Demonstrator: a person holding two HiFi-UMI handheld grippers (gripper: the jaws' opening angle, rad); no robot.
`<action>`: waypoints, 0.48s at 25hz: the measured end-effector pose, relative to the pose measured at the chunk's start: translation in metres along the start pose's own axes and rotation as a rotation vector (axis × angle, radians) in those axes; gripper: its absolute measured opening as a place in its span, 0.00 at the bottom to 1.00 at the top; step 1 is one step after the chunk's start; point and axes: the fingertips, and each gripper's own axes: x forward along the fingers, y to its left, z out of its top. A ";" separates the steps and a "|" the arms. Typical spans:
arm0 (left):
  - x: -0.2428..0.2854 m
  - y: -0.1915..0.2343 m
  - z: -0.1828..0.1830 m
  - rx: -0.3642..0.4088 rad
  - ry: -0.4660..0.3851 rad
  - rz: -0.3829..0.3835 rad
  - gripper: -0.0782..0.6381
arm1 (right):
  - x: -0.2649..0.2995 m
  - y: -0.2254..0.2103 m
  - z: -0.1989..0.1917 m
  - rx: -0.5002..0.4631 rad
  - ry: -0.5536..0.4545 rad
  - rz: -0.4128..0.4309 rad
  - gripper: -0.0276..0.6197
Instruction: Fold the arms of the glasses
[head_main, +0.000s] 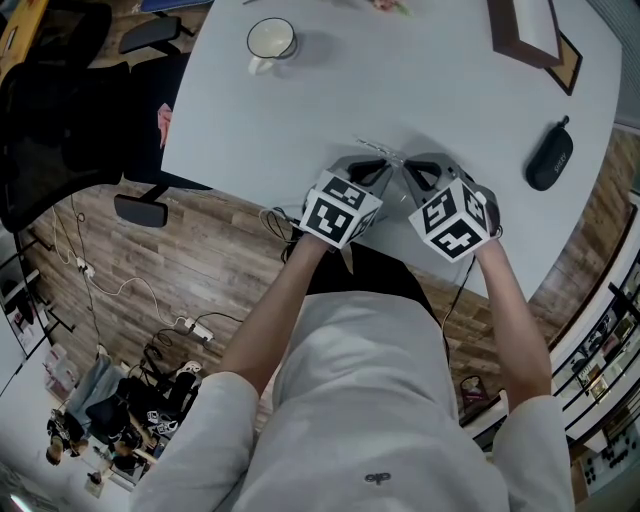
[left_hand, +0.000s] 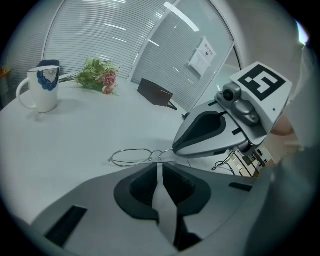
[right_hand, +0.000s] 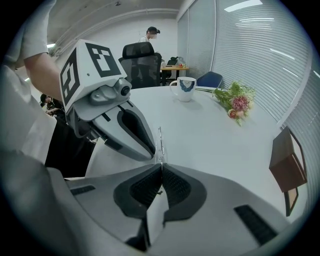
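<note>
Thin wire-framed glasses (head_main: 383, 152) lie low over the white table (head_main: 430, 90), near its front edge, between my two grippers. In the left gripper view the glasses (left_hand: 131, 156) show a lens rim lying flat just beyond my left gripper (left_hand: 160, 166), whose jaws meet at the frame. In the right gripper view the glasses (right_hand: 159, 142) appear edge-on, running into my right gripper (right_hand: 161, 169), shut on the wire. In the head view the left gripper (head_main: 378, 172) and right gripper (head_main: 415, 175) point at each other, nearly touching. The arms of the glasses are hidden.
A white mug (head_main: 270, 42) stands at the far left of the table, and flowers (right_hand: 235, 102) lie beyond it. A brown frame (head_main: 525, 30) sits at the far right, a black case (head_main: 549, 155) near the right edge. A black chair (head_main: 60, 100) stands left of the table.
</note>
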 end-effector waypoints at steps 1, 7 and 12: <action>0.001 0.000 0.001 0.001 0.001 0.002 0.18 | -0.001 0.001 -0.001 -0.003 0.001 0.001 0.06; 0.001 0.003 0.001 0.004 0.009 0.009 0.18 | 0.001 0.000 -0.002 -0.001 0.001 0.003 0.06; -0.001 0.002 0.003 0.007 0.007 0.008 0.18 | 0.001 -0.001 -0.002 -0.002 -0.001 0.002 0.06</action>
